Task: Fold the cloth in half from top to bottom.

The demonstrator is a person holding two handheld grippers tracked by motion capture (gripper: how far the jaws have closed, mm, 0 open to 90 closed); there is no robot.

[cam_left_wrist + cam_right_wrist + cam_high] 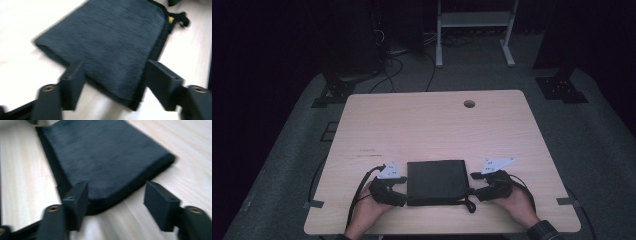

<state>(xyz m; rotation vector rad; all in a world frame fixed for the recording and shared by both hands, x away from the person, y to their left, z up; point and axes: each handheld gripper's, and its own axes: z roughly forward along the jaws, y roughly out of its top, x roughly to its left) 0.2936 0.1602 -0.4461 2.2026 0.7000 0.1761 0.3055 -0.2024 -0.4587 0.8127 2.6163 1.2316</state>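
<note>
A folded dark cloth (436,181) lies flat on the light wooden table (432,125), close to its front edge. A black loop (469,204) trails from its near right corner. My left gripper (401,190) is at the cloth's left edge, held in a hand. In the left gripper view the cloth (112,45) has a corner lying between the spread jaws of that gripper (116,75), which is open. My right gripper (474,187) is at the cloth's right edge. There, a rounded corner of the cloth (100,157) reaches between the jaws of the open gripper (117,195).
A round cable hole (469,103) sits near the table's far edge. Cables (392,65) run over the grey floor behind the table, and a white frame (474,30) stands at the back. Bare tabletop stretches beyond the cloth.
</note>
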